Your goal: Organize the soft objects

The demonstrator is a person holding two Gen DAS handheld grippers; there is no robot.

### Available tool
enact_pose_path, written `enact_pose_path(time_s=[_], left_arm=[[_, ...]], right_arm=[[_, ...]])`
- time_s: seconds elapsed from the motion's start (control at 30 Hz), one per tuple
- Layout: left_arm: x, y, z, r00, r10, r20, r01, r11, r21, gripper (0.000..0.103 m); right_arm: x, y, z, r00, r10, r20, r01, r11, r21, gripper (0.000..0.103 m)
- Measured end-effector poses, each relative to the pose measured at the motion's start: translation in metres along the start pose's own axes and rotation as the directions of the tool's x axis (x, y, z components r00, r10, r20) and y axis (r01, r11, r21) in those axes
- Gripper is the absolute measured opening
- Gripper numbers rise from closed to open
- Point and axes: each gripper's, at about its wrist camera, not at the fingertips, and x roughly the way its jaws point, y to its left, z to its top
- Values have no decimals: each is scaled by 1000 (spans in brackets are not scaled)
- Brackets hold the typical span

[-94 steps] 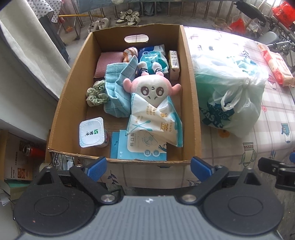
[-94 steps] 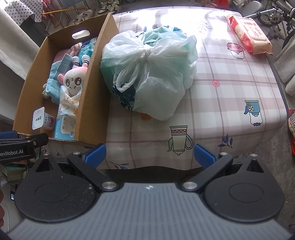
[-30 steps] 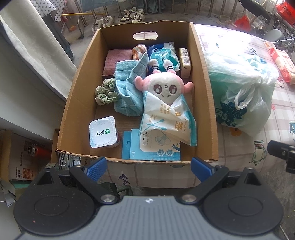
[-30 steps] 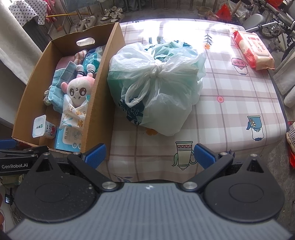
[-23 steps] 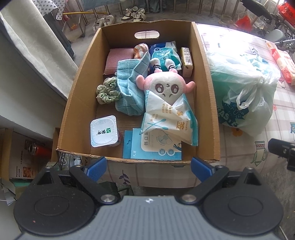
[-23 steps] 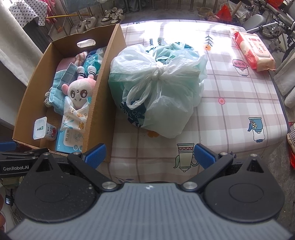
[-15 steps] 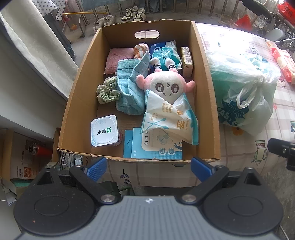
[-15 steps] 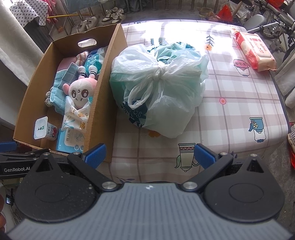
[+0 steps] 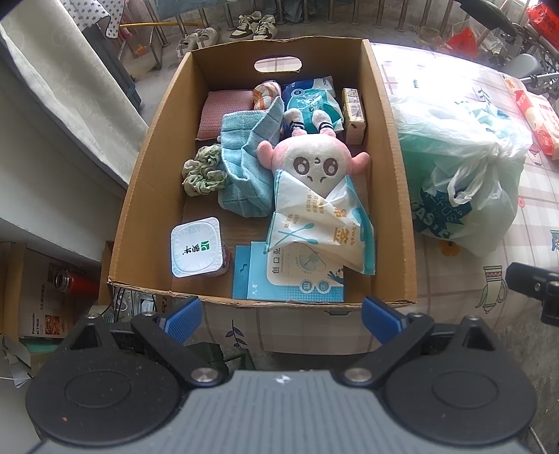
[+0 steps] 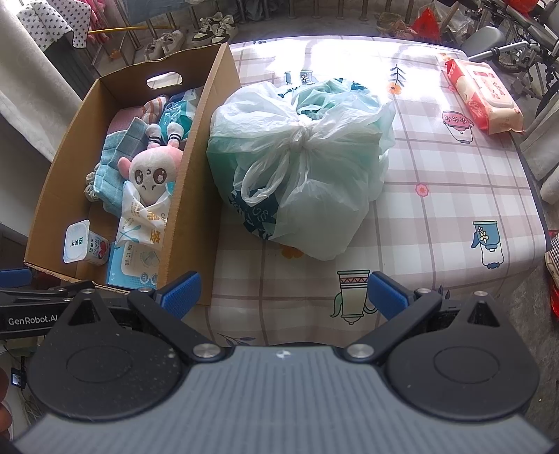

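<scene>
A cardboard box [image 9: 393, 146] [image 10: 195, 167] stands at the table's left end. In it lie a pink plush doll [image 9: 314, 164] [image 10: 150, 171], a light blue towel [image 9: 248, 167], a green scrunchie [image 9: 202, 171], a pink cloth [image 9: 223, 111], a cotton swab bag [image 9: 321, 223], a blue card pack [image 9: 290, 276] and a yogurt cup [image 9: 196, 247]. A tied pale green plastic bag [image 10: 300, 164] [image 9: 461, 164] sits right of the box. My left gripper [image 9: 281, 316] is open and empty, before the box's near wall. My right gripper [image 10: 283, 291] is open and empty, near the table's front edge.
A red wipes pack [image 10: 484, 101] lies at the table's far right. The checked tablecloth [image 10: 454, 195] covers the table. Shoes [image 9: 251, 24] and railings are on the floor behind. A white curtain [image 9: 70, 87] and cartons [image 9: 38, 304] are left of the box.
Both grippers have drifted slightly toward the box and bag, so the box sits a little more to the right in the left view. Nothing was taken hold of.
</scene>
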Motion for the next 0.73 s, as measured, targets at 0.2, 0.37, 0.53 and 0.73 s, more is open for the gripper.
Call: enact_pose_path(time_s=[0.2,0.37,0.53,0.73], left_arm=[[0,-1,1,1000,1,0,-1,1000,3,98],[0,-2,2,1000,3,0,-3,1000,5,98],[0,-2,4,1000,2,2,-2,1000,10,98],[0,-2,5,1000,3,3,-3,1000,17,98]], right_arm=[[1,0,0,1000,-1,-1,1,1000,-1,102],[1,0,1,1000,-1,-1,1,1000,-1,102],[1,0,1,1000,-2,-1,2,1000,-2,102],[1,0,1,1000,-1,-1,1,1000,-1,102]])
